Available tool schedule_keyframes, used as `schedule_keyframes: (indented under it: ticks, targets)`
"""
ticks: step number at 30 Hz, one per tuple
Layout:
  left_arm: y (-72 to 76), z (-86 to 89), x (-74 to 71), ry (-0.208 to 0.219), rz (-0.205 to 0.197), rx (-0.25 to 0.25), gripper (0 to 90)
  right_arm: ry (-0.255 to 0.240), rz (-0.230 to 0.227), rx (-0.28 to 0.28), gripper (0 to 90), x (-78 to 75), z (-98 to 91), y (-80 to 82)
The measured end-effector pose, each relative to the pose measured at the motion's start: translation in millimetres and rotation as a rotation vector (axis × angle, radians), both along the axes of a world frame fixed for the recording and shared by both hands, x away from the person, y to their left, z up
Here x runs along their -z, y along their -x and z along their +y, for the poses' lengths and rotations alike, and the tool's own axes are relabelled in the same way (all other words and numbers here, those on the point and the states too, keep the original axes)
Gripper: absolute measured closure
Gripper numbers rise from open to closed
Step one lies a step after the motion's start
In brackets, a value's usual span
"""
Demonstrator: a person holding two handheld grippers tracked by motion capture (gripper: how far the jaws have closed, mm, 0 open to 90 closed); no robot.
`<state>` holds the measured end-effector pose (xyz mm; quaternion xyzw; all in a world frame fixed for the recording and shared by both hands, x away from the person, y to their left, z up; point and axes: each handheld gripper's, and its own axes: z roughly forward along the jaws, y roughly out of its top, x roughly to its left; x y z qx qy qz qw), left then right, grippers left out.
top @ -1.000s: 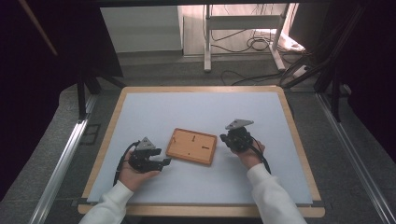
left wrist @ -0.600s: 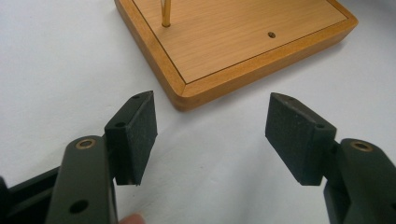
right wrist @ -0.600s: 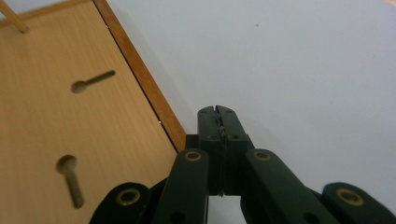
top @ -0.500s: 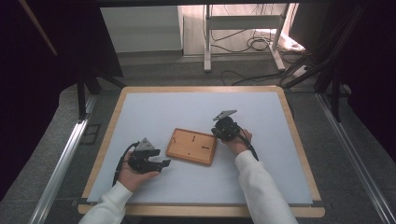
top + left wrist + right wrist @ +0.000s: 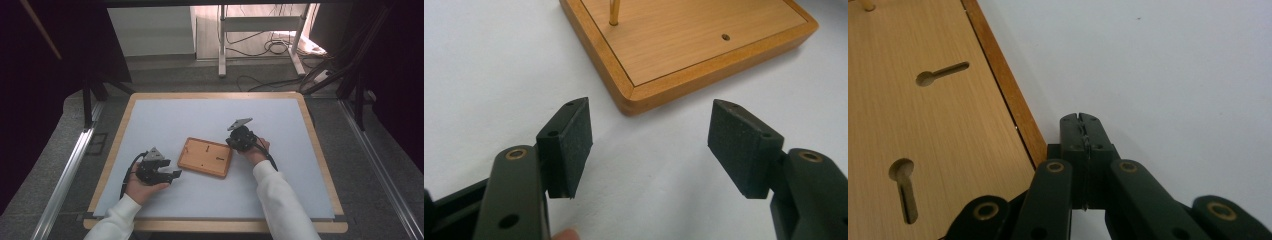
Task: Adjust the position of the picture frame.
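A flat wooden board [image 5: 205,157] with a raised rim lies in the middle of the white table top [image 5: 200,115]. My left gripper [image 5: 172,175] rests on the table just left of the board's near corner. Its jaws stand open with nothing between them [image 5: 649,135], pointed at that corner of the board [image 5: 704,45], where a thin brass peg [image 5: 614,12] stands upright. My right gripper [image 5: 232,142] is shut on nothing, and its tips [image 5: 1080,120] lie beside the board's right edge. The board [image 5: 923,125] has two keyhole slots [image 5: 943,72] there.
The table has a wooden rim [image 5: 115,150]. Beyond its far edge stand a white frame's legs [image 5: 222,45] and loose cables [image 5: 272,47] on the floor. Metal rails [image 5: 70,165] run along both sides of the table.
My right gripper has moved left and slightly down, up to the board's right edge. The left gripper and the board have stayed put.
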<state>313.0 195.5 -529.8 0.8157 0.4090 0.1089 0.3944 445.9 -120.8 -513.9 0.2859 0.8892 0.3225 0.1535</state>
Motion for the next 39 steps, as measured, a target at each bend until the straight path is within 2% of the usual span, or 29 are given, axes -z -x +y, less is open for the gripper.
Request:
schedule_keyframes:
  ticks: [4, 7, 8, 9, 14, 15, 16, 19, 20, 24, 29, 35, 39]
  targets:
    - [-1.3, 1.7, 0.5, -0.002, 0.0, 0.0, 34.6, 0.036, 0.004, -0.044, 90.0, -1.6, -0.1, 10.6]
    - [0.0, 2.3, -0.8, 0.005, -0.004, -0.005, 34.7, 0.05, 0.016, -0.055, 90.0, 0.3, -0.7, 23.6]
    - [0.0, 2.3, -0.8, 0.005, -0.004, -0.005, 34.8, 0.05, 0.016, -0.055, 90.0, 0.3, -0.7, 23.6]
    - [0.1, 2.6, -1.3, 0.003, -0.005, -0.002, 34.8, 0.051, 0.015, -0.061, 90.0, 2.4, -2.3, 34.6]
    - [-0.5, 1.4, -1.2, 0.001, -0.005, -0.002, 34.9, 0.044, 0.021, -0.07, 90.0, 2.5, -7.7, 62.8]
    - [-0.5, 1.4, -1.2, 0.001, -0.005, -0.002, 34.9, 0.044, 0.021, -0.07, 90.0, 2.5, -7.7, 62.8]
    - [-0.3, 1.1, -1.5, 0.002, -0.006, -0.002, 34.9, 0.035, 0.022, -0.07, 90.0, 3.1, -9.9, 73.6]
    - [-0.3, 0.8, -1.8, 0.004, -0.008, -0.003, 35.2, 0.029, 0.022, -0.061, 90.0, 3.0, -13.1, 83.2]
    - [-0.4, 0.8, -1.9, 0.005, -0.009, -0.004, 35.4, 0.013, 0.022, -0.061, 90.0, 2.8, -17.4, 92.2]
    - [-1.1, 0.9, -1.2, 0.009, -0.003, -0.01, 35.6, -0.008, 0.03, -0.067, 90.0, 3.8, -23.9, 110.3]
    - [-1.7, 1.0, -1.4, 0.002, -0.007, -0.008, 35.8, -0.02, 0.037, -0.088, 90.0, 4.6, -21.7, 128.3]
    - [-2.1, 2.5, -1.3, 0.0, -0.006, -0.009, 36.9, -0.018, 0.021, -0.117, 90.0, -2.4, -15.1, 148.9]
    - [-1.4, 4.3, -2.4, 0.002, -0.012, -0.015, 39.0, -0.012, 0.029, -0.118, 90.0, 0.1, -17.5, 151.9]
